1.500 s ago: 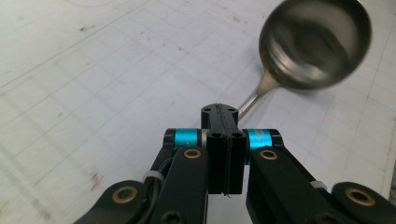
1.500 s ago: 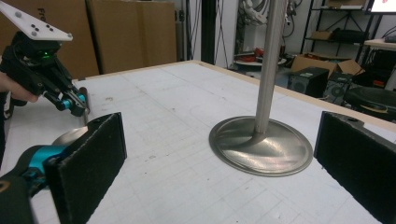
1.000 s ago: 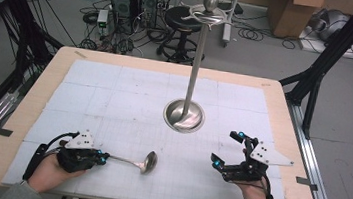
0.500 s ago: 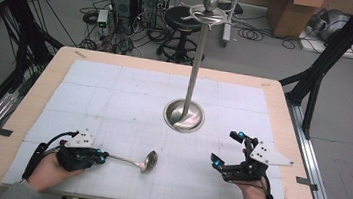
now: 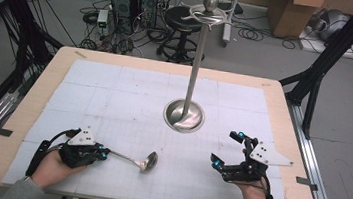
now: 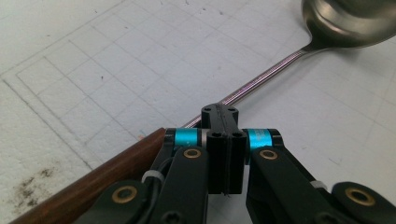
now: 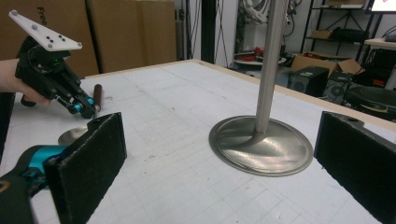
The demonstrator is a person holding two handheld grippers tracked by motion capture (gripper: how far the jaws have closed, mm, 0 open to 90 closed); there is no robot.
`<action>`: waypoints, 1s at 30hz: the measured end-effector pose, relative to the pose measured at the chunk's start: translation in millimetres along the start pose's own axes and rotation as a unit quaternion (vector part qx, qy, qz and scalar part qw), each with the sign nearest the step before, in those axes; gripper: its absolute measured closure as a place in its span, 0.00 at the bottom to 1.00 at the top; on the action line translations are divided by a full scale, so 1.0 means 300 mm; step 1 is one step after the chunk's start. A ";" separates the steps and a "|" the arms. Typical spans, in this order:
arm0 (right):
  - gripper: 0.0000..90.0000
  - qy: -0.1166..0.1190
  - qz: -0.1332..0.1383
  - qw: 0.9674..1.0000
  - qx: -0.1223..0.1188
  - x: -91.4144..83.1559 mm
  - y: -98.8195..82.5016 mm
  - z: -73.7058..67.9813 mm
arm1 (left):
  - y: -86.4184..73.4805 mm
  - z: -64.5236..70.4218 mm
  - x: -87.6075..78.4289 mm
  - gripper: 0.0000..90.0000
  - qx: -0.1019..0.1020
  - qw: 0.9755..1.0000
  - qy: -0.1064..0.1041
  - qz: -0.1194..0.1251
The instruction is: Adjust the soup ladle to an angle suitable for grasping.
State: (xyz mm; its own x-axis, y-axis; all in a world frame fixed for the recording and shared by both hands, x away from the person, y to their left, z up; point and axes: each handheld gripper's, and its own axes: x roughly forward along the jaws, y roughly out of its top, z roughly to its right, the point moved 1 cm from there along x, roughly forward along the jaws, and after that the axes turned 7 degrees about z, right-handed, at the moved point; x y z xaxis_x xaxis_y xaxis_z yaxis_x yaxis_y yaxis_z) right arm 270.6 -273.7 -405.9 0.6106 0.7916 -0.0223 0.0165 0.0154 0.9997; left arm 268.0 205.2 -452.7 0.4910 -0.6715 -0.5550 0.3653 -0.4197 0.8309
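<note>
- Left gripper: jaws closed flat against each other above the ladle, just where the brown wooden grip meets the thin metal stem; whether the pads truly pinch the stem or merely rest over it, not clear from the left gripper view.
- Ladle: lying flat on the white gridded mat, bowl away from the left hand, toward the table's middle; wooden grip running back under the jaws.
- Right gripper: jaws spread wide, nothing between the pads; held low over the mat at the near right, well apart from the ladle, facing the stand.
- Stand: upright metal pole on a round dished base, with hook arms and a knob at the top; placed mid-table, beyond both grippers.
- Step in hand, as judged: taking hold of the ladle at the near end of its stem, ladle not yet lifted.
- Next move, as judged: firm hold confirmed first, then a lift clear of the mat and a carry toward the hook arms; long stem likely to swing or droop bowl-down, hence a steady wrist and possibly support from the free right gripper.
- Beyond the table: stool, computer cases, cables and cardboard boxes on the floor.
</note>
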 end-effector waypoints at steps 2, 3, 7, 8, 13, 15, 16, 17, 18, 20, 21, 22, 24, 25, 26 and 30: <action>0.01 -0.001 0.000 1.000 0.000 0.000 0.000 -0.001 | 0.002 -0.007 0.007 1.00 -0.007 1.000 -0.001 0.001; 0.01 0.000 0.000 1.000 -0.001 0.000 0.000 -0.001 | 0.003 -0.010 0.009 1.00 -0.008 1.000 -0.003 0.001; 0.01 -0.001 0.000 1.000 -0.003 -0.001 0.000 0.000 | 0.005 -0.013 0.014 1.00 -0.016 1.000 -0.003 0.002; 0.01 -0.001 0.001 1.000 -0.002 -0.001 -0.001 0.000 | 0.007 -0.016 0.015 1.00 -0.015 1.000 -0.004 0.000; 0.01 -0.002 0.000 1.000 -0.003 -0.001 -0.001 0.000 | 0.016 -0.022 0.026 1.00 -0.019 1.000 0.001 -0.002; 0.01 -0.001 0.000 1.000 -0.002 -0.001 0.000 -0.001 | 0.020 -0.026 0.032 1.00 -0.021 1.000 0.001 -0.001; 0.01 -0.001 0.001 1.000 -0.003 -0.001 0.000 0.000 | 0.022 -0.027 0.035 1.00 -0.023 1.000 0.003 0.000; 0.01 -0.001 0.001 1.000 -0.005 0.000 -0.001 0.001 | 0.024 -0.028 0.038 1.00 -0.024 1.000 0.004 0.000; 0.01 0.000 0.000 1.000 -0.004 -0.001 -0.001 0.001 | 0.026 -0.029 0.040 1.00 -0.023 1.000 0.005 -0.001; 0.01 -0.001 -0.001 1.000 -0.001 -0.001 -0.001 0.000 | 0.030 -0.033 0.046 1.00 -0.023 1.000 0.007 -0.001; 0.01 -0.001 -0.001 1.000 -0.001 -0.001 -0.002 0.000 | 0.033 -0.034 0.049 1.00 -0.025 1.000 0.009 0.000; 0.01 -0.001 -0.001 1.000 -0.001 -0.001 -0.002 0.000 | 0.033 -0.034 0.049 1.00 -0.025 1.000 0.009 0.000; 0.01 -0.001 -0.001 1.000 -0.002 -0.001 -0.002 0.000 | 0.039 -0.039 0.056 1.00 -0.024 1.000 0.012 -0.002; 0.01 -0.001 -0.001 1.000 -0.001 -0.001 -0.002 0.000 | 0.046 -0.045 0.065 1.00 -0.025 1.000 0.016 -0.003; 0.01 -0.001 -0.002 1.000 -0.002 -0.001 -0.002 0.000 | 0.050 -0.046 0.071 1.00 -0.030 0.999 0.018 -0.002; 0.01 -0.002 -0.002 1.000 -0.002 -0.001 -0.002 0.001 | 0.060 -0.054 0.084 1.00 -0.029 0.999 0.021 -0.004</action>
State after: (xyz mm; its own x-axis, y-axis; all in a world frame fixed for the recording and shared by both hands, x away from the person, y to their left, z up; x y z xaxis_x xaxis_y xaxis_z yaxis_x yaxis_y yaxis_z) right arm 270.6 -274.0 -406.4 0.6129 0.7897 -0.0260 0.0161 0.0204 0.9997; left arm 299.7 190.6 -452.3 0.5194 -0.6421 -0.5638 0.4143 -0.3878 0.8234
